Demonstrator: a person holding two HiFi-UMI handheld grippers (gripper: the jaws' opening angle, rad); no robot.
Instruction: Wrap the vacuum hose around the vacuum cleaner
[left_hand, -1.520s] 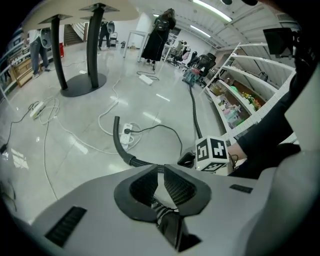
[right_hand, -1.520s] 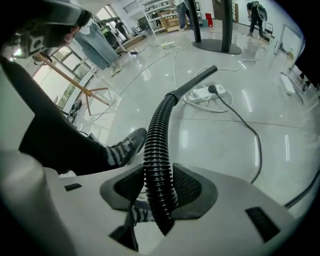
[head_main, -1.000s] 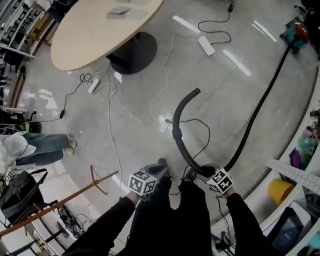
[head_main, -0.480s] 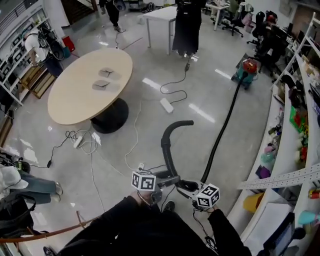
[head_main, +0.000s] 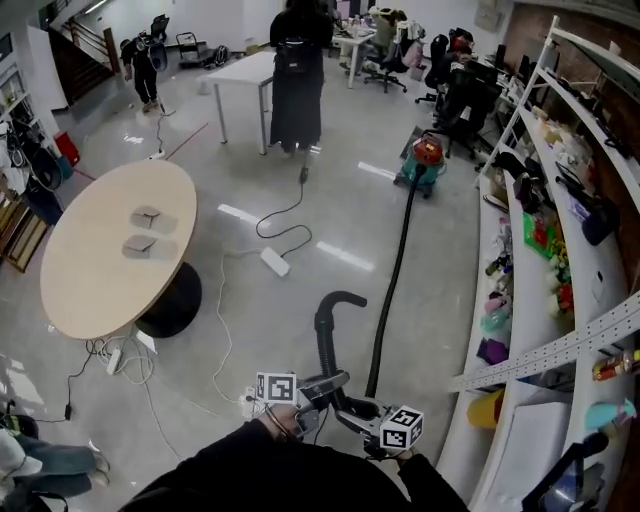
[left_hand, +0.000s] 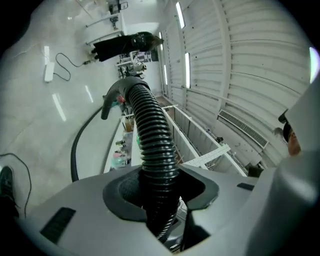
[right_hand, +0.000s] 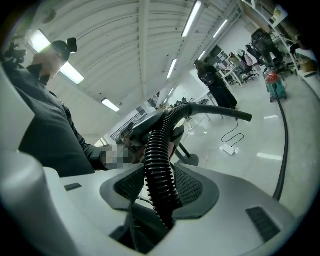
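Up off the floor since a second ago comes the hose (head_main: 392, 270), and both my grippers have risen with it, so that the far side of the room now fills the head view. My left gripper (head_main: 338, 380) has just been closing its jaws, and they now clamp the ribbed hose between them. My right gripper (head_main: 346, 412), just beside it and a little further along the hose, is clenched on the same ribbed length. The hose's curved end (head_main: 335, 303) arches up ahead of both grippers. The vacuum cleaner (head_main: 424, 160) stands well apart across the floor (head_main: 450, 290), with the rest of the hose lying in one long line back to it.

By my reading, this is the gathering step: the free end is in hand and no turn is yet laid around the machine. Next I need to carry this end over to the vacuum cleaner with both grips firm, taking up the slack, and start the first loop around its body.
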